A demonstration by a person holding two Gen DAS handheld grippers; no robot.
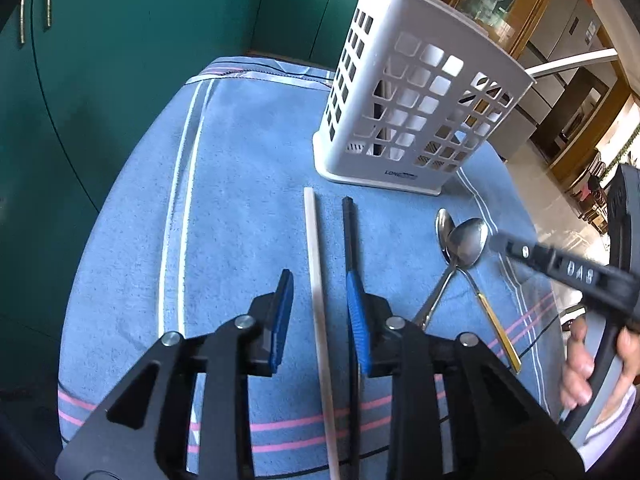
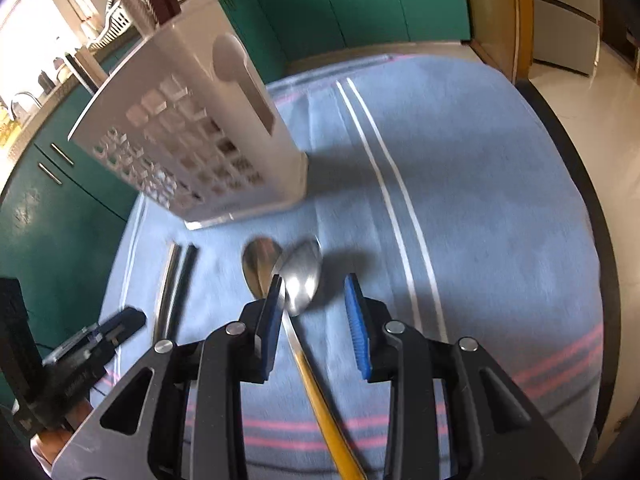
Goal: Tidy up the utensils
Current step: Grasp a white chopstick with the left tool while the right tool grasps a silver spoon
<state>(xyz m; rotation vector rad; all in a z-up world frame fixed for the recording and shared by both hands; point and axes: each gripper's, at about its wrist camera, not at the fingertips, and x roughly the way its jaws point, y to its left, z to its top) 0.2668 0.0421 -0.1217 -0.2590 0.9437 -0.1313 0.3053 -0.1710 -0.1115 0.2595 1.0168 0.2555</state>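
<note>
A white slotted utensil holder (image 1: 404, 116) stands on a blue striped cloth (image 1: 240, 184); it also shows in the right wrist view (image 2: 192, 148). In front of it lie a white chopstick (image 1: 318, 300) and a black chopstick (image 1: 350, 240), side by side. Right of them two spoons cross: a plain steel one (image 1: 442, 236) and a gold-handled one (image 1: 468, 242). My left gripper (image 1: 320, 312) is open, straddling the white chopstick. My right gripper (image 2: 314, 320) is open over the gold-handled spoon (image 2: 300, 280), its handle running between the fingers. The steel spoon (image 2: 258, 264) lies just left.
Green cabinets (image 1: 120, 60) stand behind the table. The table edge (image 2: 592, 208) drops to a tiled floor on the right. The right gripper's body (image 1: 568, 272) and the hand holding it show at the right of the left wrist view.
</note>
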